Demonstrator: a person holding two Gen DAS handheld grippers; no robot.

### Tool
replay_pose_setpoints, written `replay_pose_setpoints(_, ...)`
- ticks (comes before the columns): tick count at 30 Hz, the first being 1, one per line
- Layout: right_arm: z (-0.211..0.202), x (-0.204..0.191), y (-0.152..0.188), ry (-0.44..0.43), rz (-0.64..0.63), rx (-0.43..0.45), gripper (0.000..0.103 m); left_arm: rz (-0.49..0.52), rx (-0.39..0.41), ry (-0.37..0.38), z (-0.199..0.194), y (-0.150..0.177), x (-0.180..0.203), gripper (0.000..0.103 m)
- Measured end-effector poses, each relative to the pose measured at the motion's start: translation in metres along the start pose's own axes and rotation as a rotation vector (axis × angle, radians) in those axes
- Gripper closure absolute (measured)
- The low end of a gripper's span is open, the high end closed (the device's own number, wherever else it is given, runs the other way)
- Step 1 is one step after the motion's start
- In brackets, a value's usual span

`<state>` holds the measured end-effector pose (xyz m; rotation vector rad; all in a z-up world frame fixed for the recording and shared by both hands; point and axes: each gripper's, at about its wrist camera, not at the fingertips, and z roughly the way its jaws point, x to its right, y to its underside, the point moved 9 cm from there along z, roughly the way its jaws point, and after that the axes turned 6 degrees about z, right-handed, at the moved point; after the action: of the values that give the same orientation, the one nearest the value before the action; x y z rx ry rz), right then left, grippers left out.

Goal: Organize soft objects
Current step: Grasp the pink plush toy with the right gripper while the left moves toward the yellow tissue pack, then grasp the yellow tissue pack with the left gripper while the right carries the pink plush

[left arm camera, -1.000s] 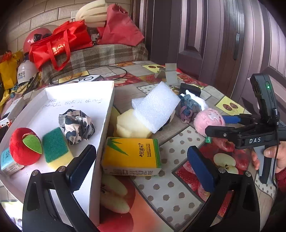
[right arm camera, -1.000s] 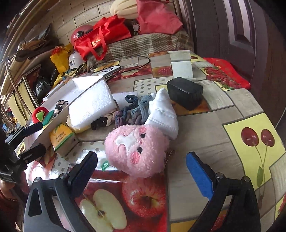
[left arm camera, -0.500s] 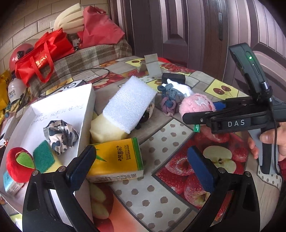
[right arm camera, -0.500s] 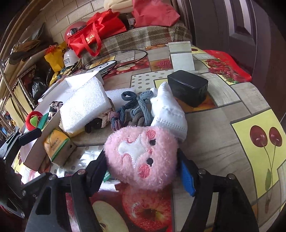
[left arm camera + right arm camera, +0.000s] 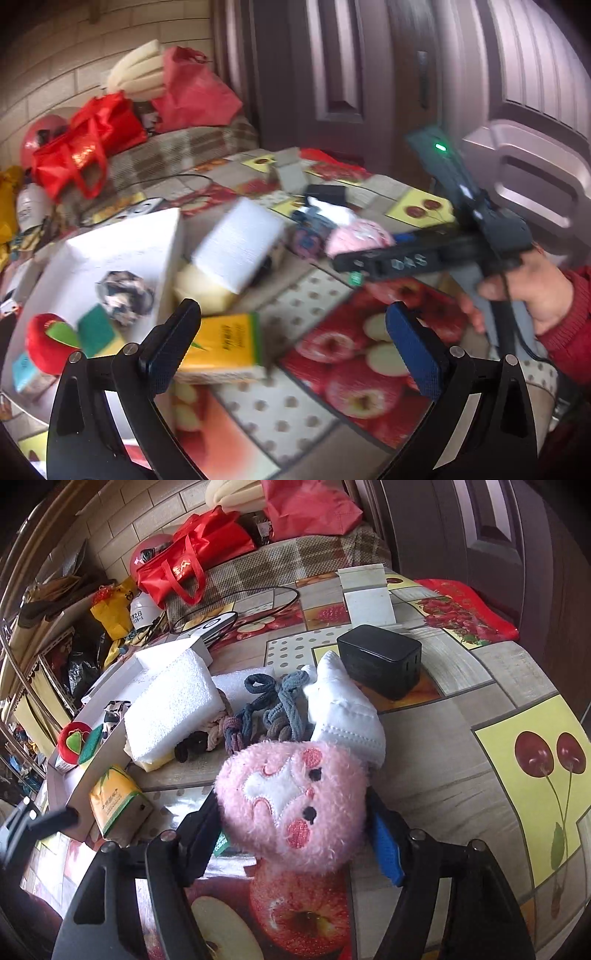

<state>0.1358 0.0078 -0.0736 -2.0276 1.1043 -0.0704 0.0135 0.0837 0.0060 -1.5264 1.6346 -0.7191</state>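
Observation:
My right gripper (image 5: 291, 834) is shut on a pink plush toy (image 5: 291, 801) and holds it just above the table; it also shows in the left wrist view (image 5: 358, 236). My left gripper (image 5: 291, 339) is open and empty above a yellow tissue pack (image 5: 225, 339). A white tray (image 5: 122, 251) at the left holds a red plush apple (image 5: 44, 339), a green sponge (image 5: 96, 330) and a patterned cloth ball (image 5: 123, 293). A white foam block (image 5: 173, 705), hair ties (image 5: 266, 709) and a white mask (image 5: 343, 709) lie behind the plush.
A black box (image 5: 380, 661) stands behind the mask. A yellow sponge (image 5: 199, 291) lies under the foam block. Red bags (image 5: 192, 557) and a plaid cushion (image 5: 295, 557) are at the back. The table's right edge runs near a door (image 5: 369, 74).
My right gripper closed around the pink plush toy and lifted it slightly. My left gripper swung right and back, staying open; its view is now blurred.

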Motion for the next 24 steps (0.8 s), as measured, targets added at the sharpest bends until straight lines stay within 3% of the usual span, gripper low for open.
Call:
replay_pose_setpoints(4,0.0,0.0,0.0,-0.001,0.001,0.0,0.03,-0.06,-0.134,0.051,0.034,0.007,-0.035,0.002)
replay_pose_setpoints(7,0.0,0.0,-0.001,-0.005,0.004,0.0,0.03,-0.004,-0.208,0.07,0.056,0.018,-0.027,0.001)
replay_pose_setpoints(10,0.0,0.0,0.0,-0.011,0.009,0.001,0.031,0.026,-0.267,0.039,0.07,0.03,-0.019,0.001)
replay_pose_setpoints(13,0.0,0.0,0.0,-0.014,0.012,0.001,0.03,0.054,-0.249,0.059,0.065,0.035,-0.001,0.002)
replay_pose_setpoints(16,-0.001,0.001,0.0,-0.018,0.015,0.002,0.03,0.108,-0.218,0.162,0.044,0.035,0.038,0.002)
replay_pose_setpoints(17,-0.001,0.001,0.0,-0.02,0.016,0.002,0.03,0.127,-0.193,0.161,0.036,0.033,0.046,0.002)
replay_pose_setpoints(19,-0.001,0.002,0.0,-0.025,0.02,0.002,0.03,0.149,-0.121,0.082,0.019,0.024,0.042,0.002)
replay_pose_setpoints(21,-0.002,0.002,-0.001,-0.031,0.024,0.003,0.03,0.102,-0.084,0.031,0.009,0.017,0.022,0.002)
replay_pose_setpoints(24,-0.002,0.002,-0.001,-0.031,0.025,0.003,0.03,-0.031,-0.168,0.085,0.018,0.024,-0.001,0.002)
